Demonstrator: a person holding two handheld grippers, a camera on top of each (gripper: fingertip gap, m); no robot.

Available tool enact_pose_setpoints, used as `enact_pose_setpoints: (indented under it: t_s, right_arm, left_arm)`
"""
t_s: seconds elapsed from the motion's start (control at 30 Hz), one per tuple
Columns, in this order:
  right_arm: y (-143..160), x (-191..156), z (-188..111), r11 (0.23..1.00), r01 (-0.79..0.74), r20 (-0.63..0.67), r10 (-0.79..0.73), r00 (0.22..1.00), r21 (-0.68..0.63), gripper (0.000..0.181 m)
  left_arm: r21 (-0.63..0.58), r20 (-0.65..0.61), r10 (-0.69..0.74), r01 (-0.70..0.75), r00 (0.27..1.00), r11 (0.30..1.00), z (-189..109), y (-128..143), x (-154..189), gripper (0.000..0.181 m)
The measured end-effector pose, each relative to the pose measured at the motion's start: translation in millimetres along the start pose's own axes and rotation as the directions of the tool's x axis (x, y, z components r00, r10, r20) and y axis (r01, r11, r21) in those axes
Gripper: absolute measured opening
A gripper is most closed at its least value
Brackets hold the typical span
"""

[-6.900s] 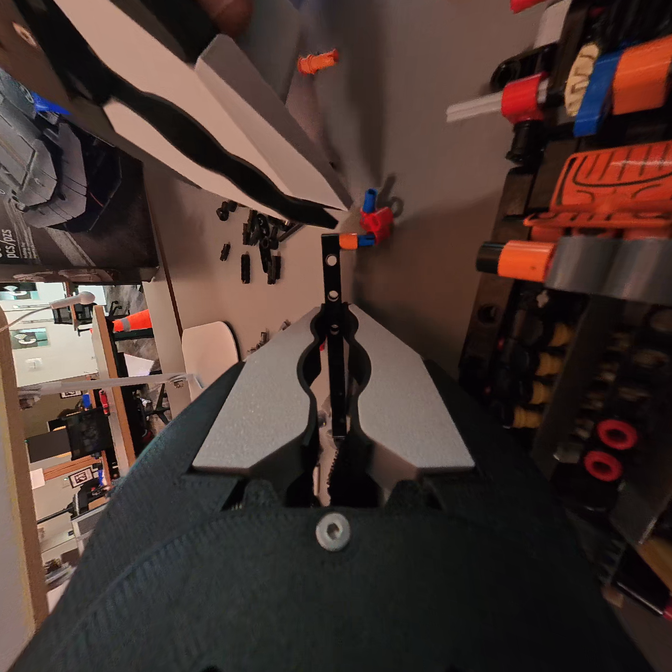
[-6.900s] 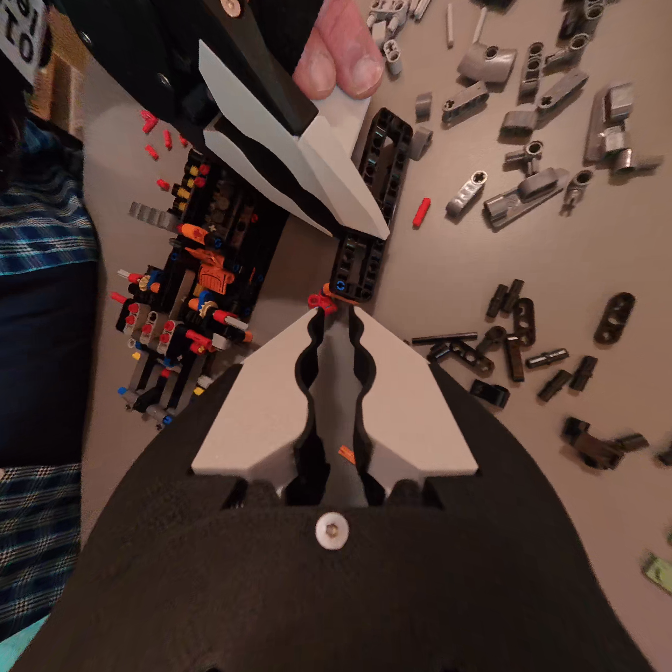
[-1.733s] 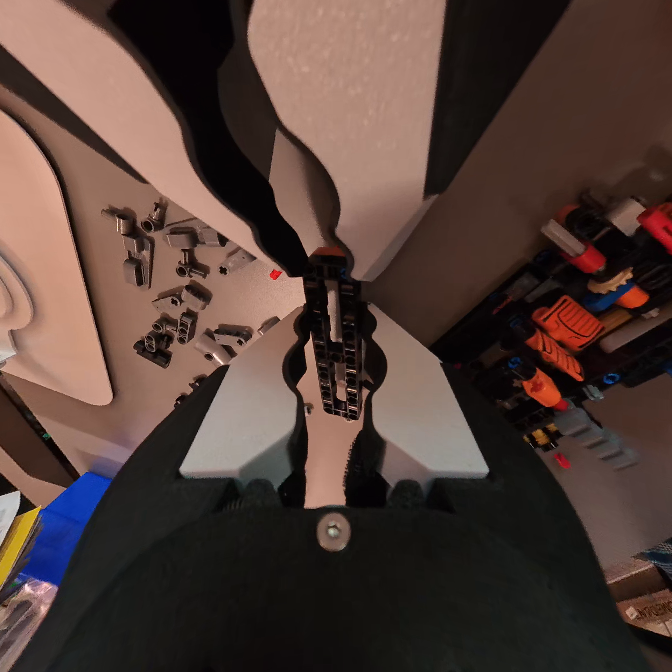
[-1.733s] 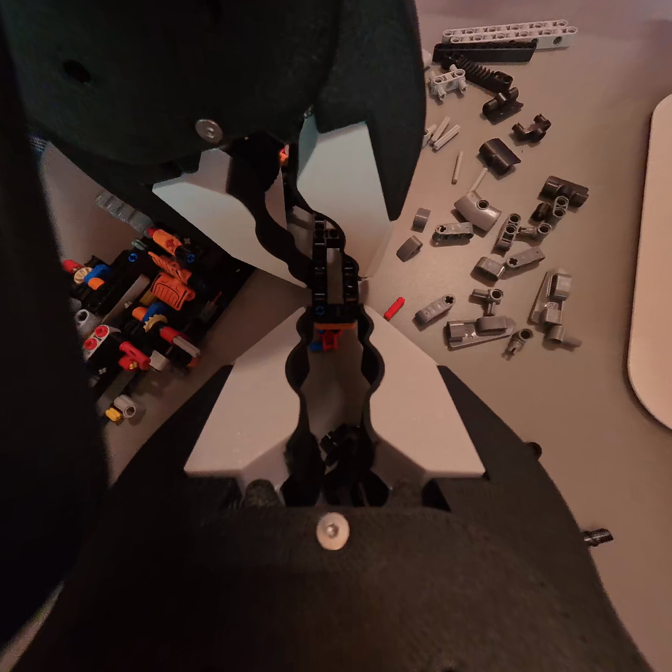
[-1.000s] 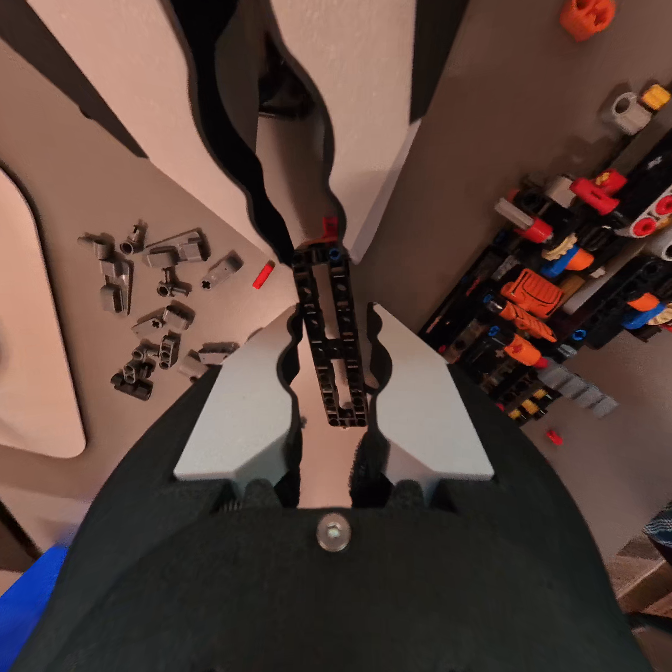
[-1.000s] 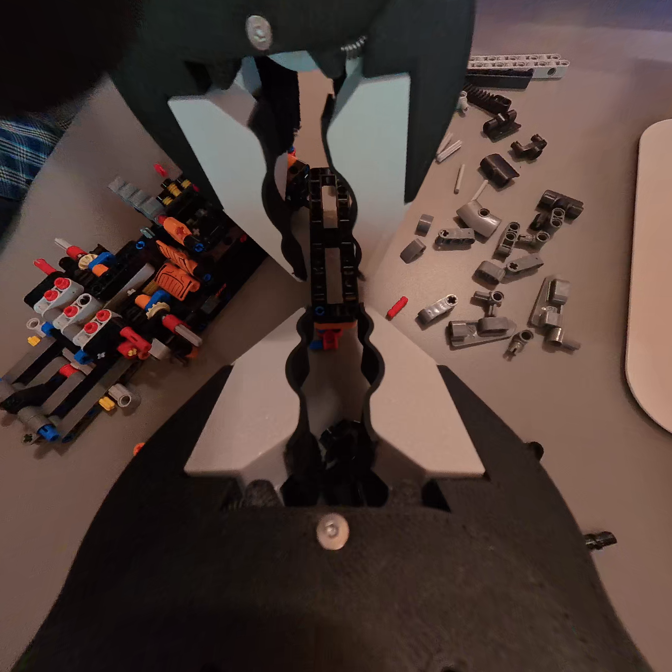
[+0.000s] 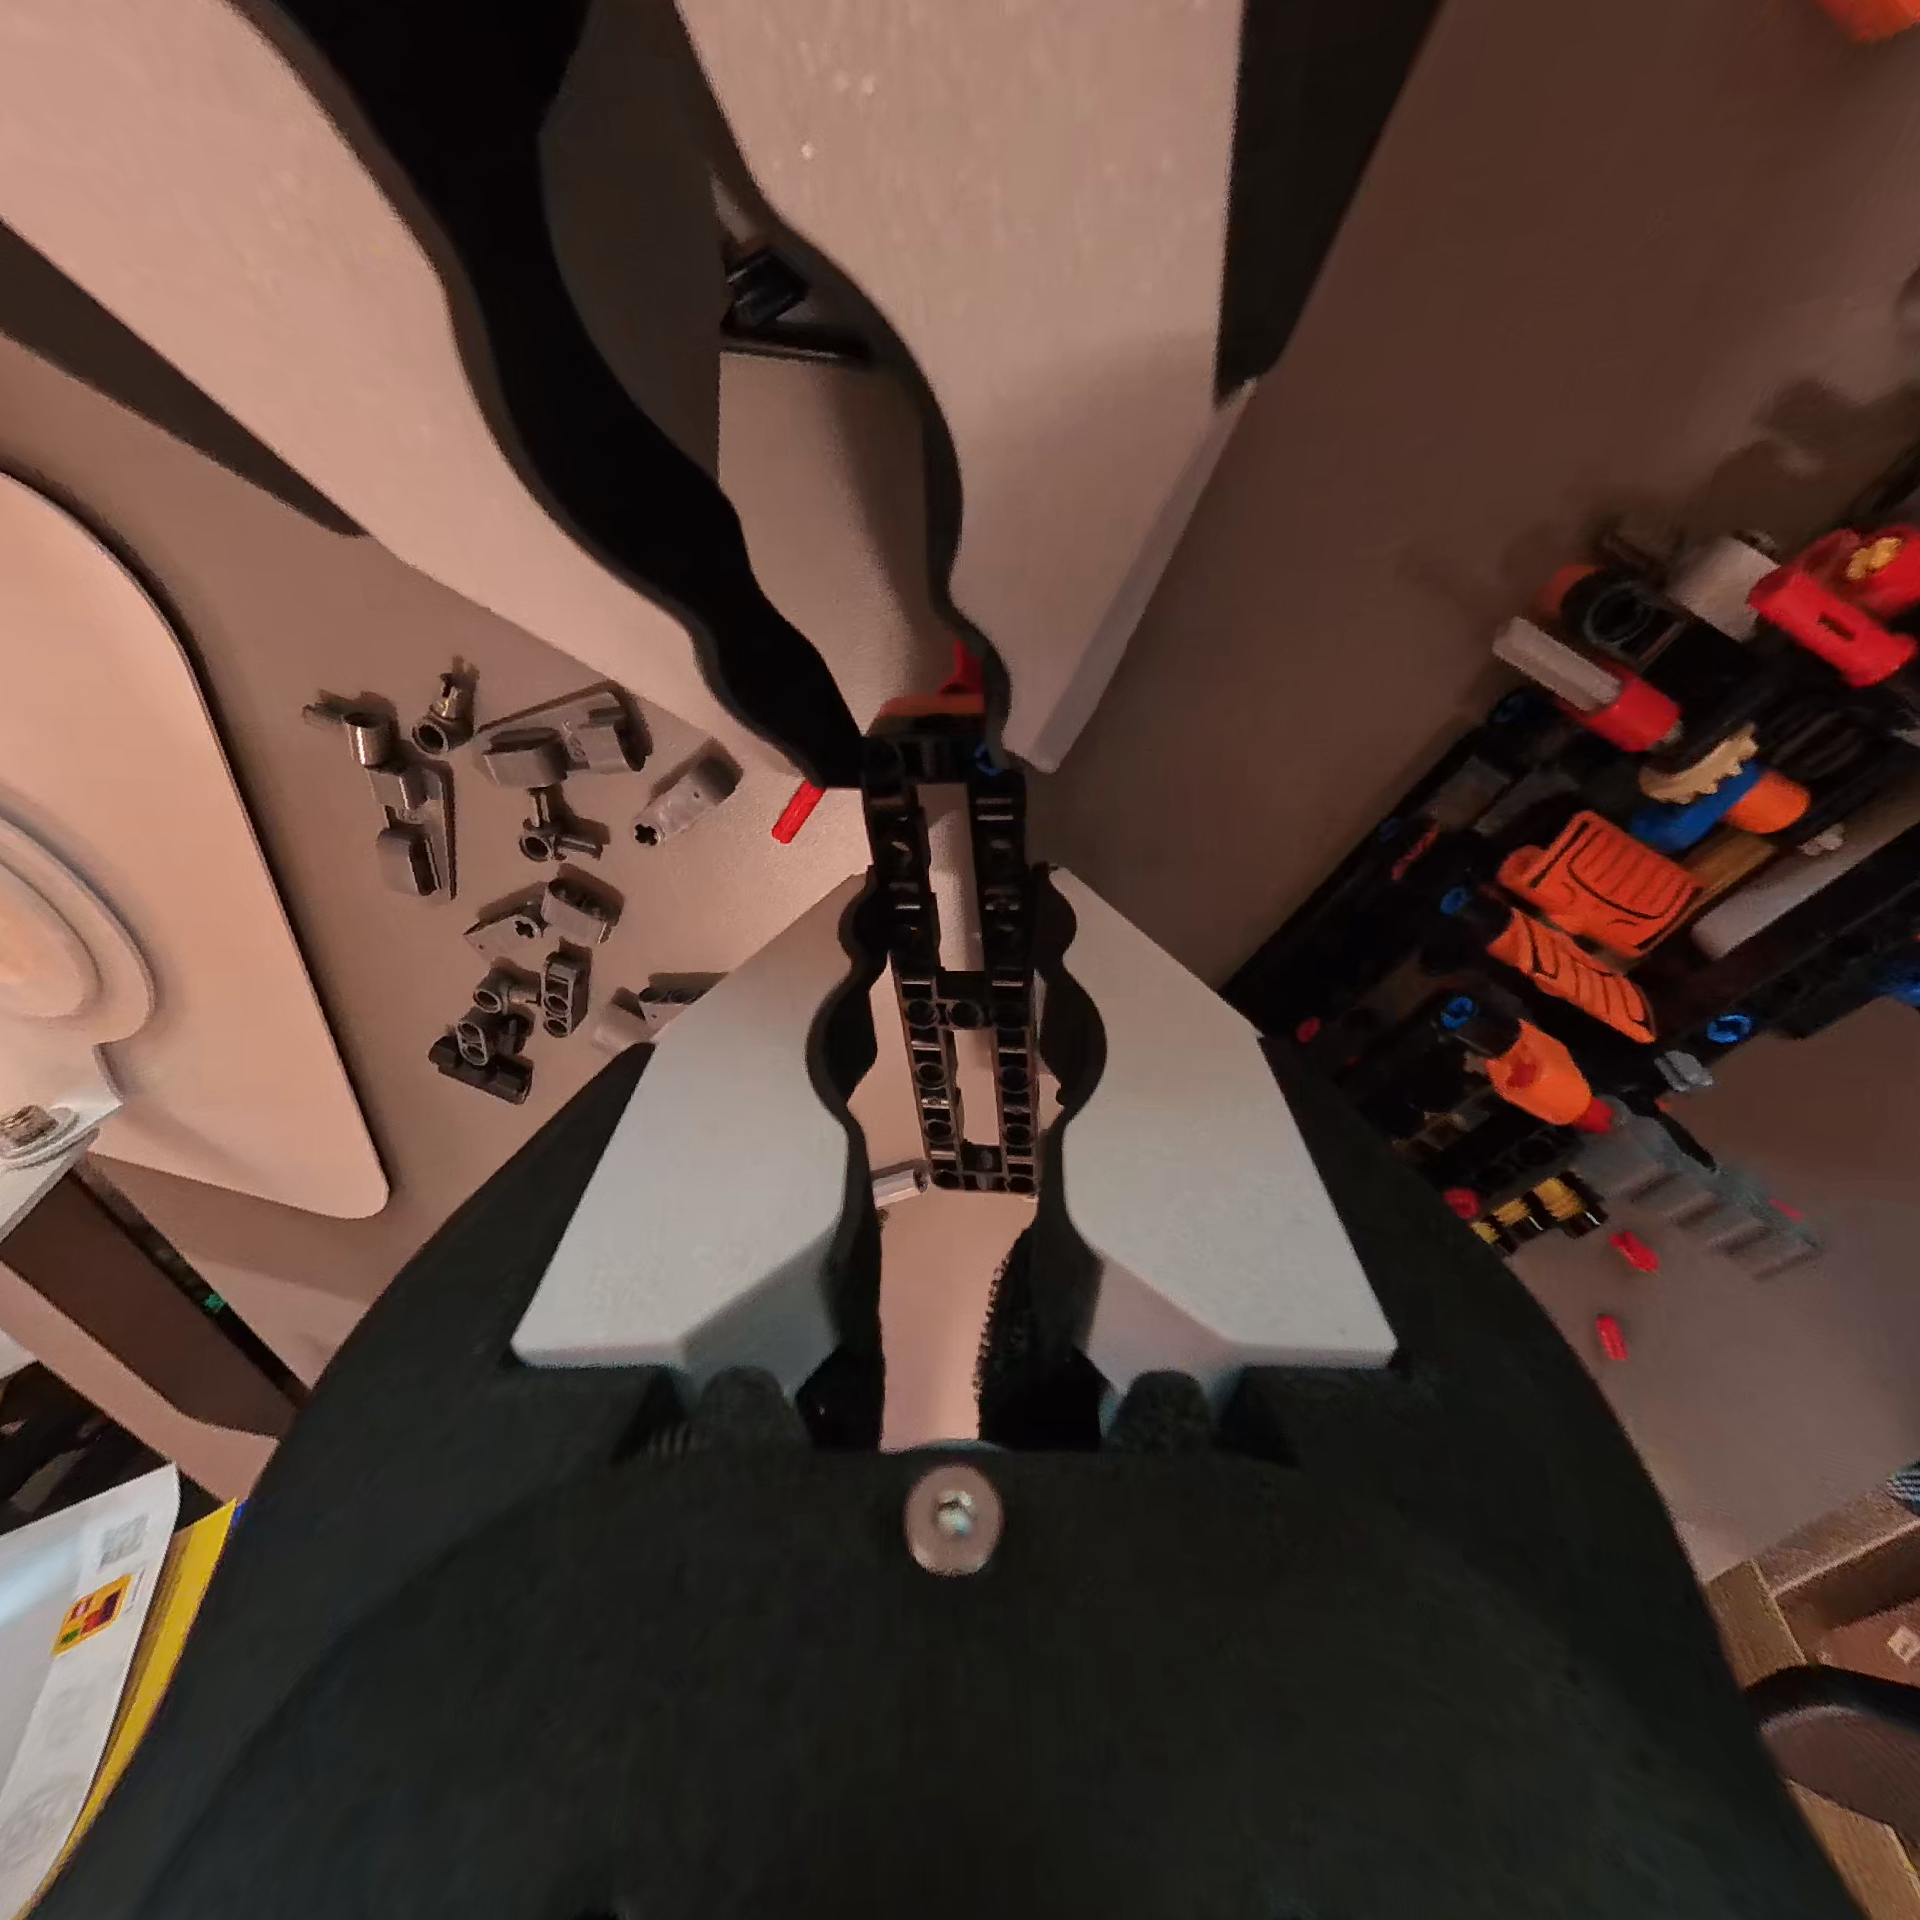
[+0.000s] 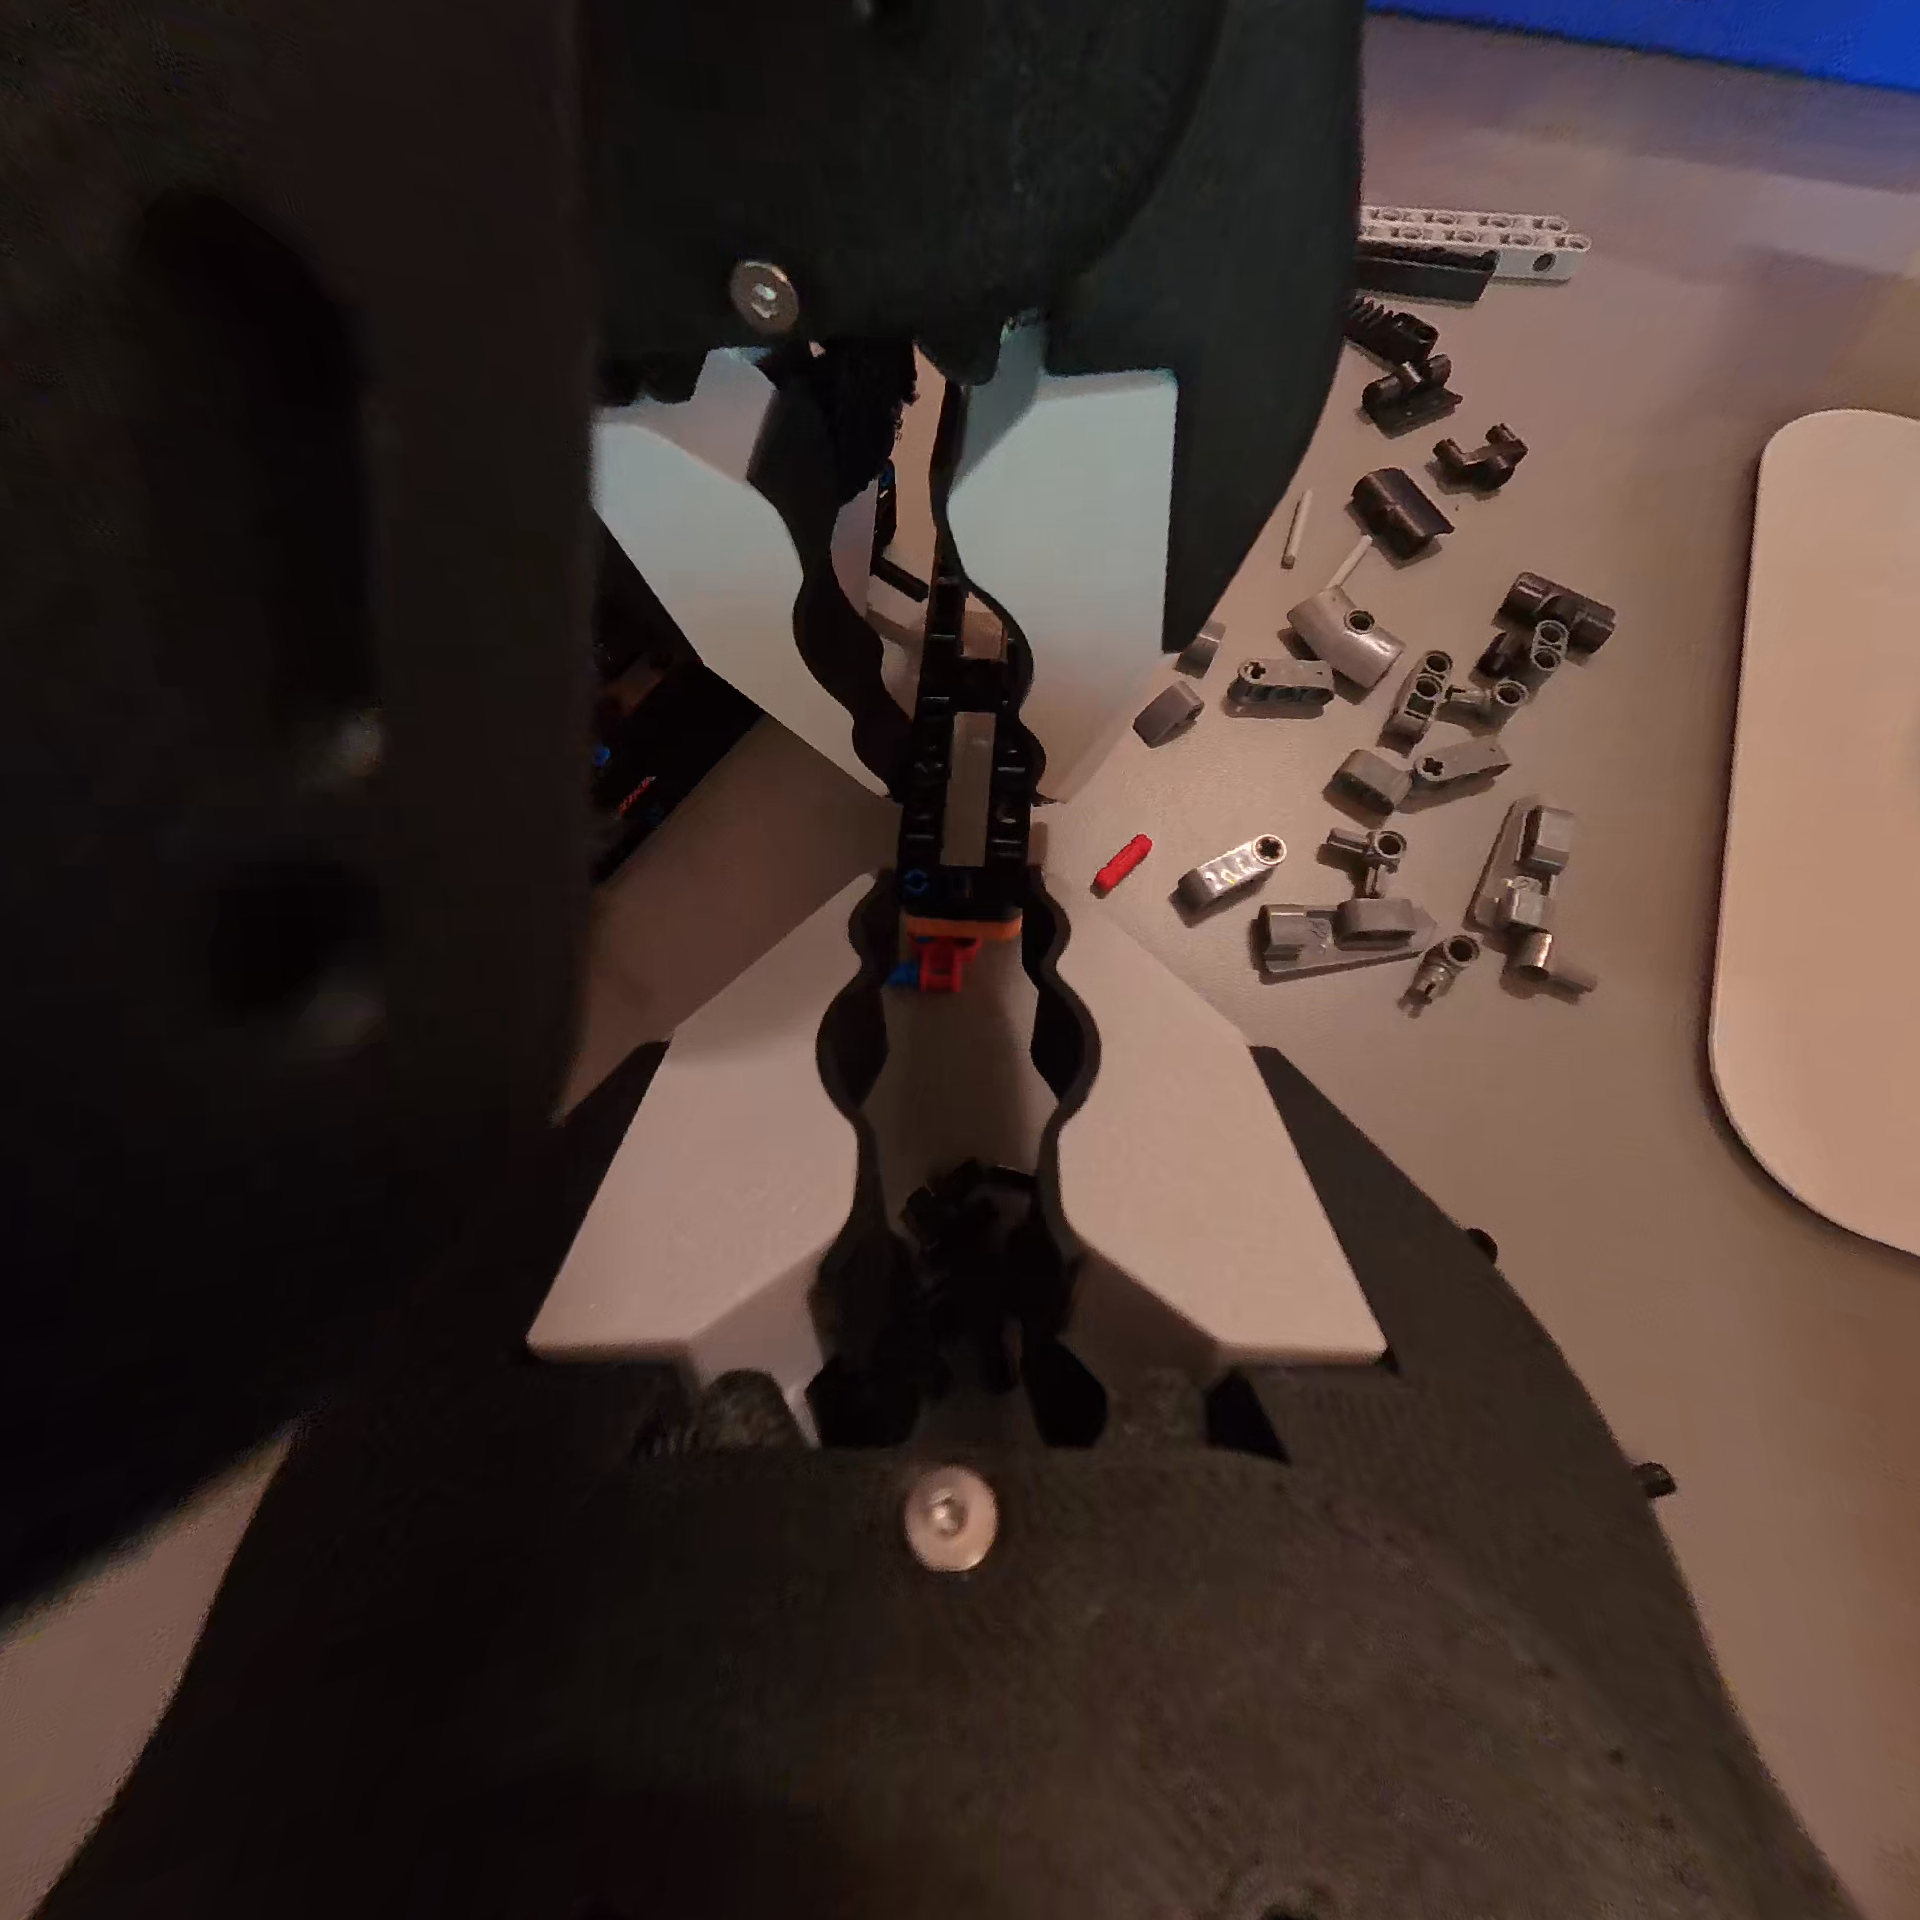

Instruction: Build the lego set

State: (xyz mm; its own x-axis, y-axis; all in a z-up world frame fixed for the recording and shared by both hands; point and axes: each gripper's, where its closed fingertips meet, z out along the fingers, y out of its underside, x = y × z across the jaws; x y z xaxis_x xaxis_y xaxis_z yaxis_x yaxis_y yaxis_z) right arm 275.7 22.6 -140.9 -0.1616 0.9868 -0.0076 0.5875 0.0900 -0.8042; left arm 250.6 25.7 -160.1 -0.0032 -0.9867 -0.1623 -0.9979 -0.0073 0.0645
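1. Now the left gripper [image 7: 951, 997] has re-clamped the long black perforated Lego frame [image 7: 961, 997], which was loose a second ago.
2. Opposite, the right gripper [image 8: 961, 914] pinches its orange-and-red connector end [image 8: 951, 940] (held above the table), likely pressing it home.

Black lego frame [image 7: 958, 997] clamped lengthwise in left gripper [image 7: 951, 883], far end meeting right gripper [image 7: 914, 717]; grey loose pieces [image 7: 520, 831] beside.

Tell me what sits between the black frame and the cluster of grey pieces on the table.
In the right wrist view, one small red pin lies on the table between the black frame and the grey pieces; otherwise bare.
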Motion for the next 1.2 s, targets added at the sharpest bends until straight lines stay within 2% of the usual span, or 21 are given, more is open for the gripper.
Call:
enact_pose_setpoints:
  t_s: [0.3, 0.4, 0.63, 0.7, 0.9, 1.07, 1.2]
  right_arm:
    - [1, -2, -1, 1.0, 0.029, -0.021, -0.029, 0.999, 0.004, 0.022]
    - [2, -3, -2, 1.0, 0.014, -0.009, -0.013, 1.0, 0.013, 0.022]
    - [1, -4, -2, 1.0, 0.003, 0.013, -0.003, 1.0, 0.016, 0.022]
    - [1, -4, -1, 1.0, -0.01, 0.018, 0.01, 1.0, 0.017, 0.022]
    - [3, -3, -8, 0.999, -0.038, 0.002, 0.038, 0.999, -0.022, 0.021]
    - [17, -2, -11, 0.996, -0.046, -0.009, 0.046, 0.999, -0.08, 0.018]
    - [12, -5, -8, 0.997, -0.037, -0.003, 0.037, 0.999, -0.067, 0.01]
  left_arm:
    - [-0.062, 0.052, 0.032, -0.028, 0.998, 0.998, 1, 0, -1, 0.027]
    - [-0.015, 0.012, 0.014, -0.014, 1.0, 1.0, 0, -3, 1, 0.027]
    - [0.204, -0.143, -0.015, 0.044, 0.99, 0.978, -2, -15, 10, 0.033]
    - [0.233, -0.141, -0.008, 0.041, 0.99, 0.972, -1, -17, 8, 0.028]
    - [0.228, -0.153, -0.014, 0.05, 0.988, 0.972, 0, -16, 8, 0.027]
    - [0.216, -0.148, -0.015, 0.047, 0.989, 0.975, 0, -15, 9, 0.027]
    - [0.196, -0.129, -0.012, 0.037, 0.992, 0.98, 0, -14, 8, 0.027]
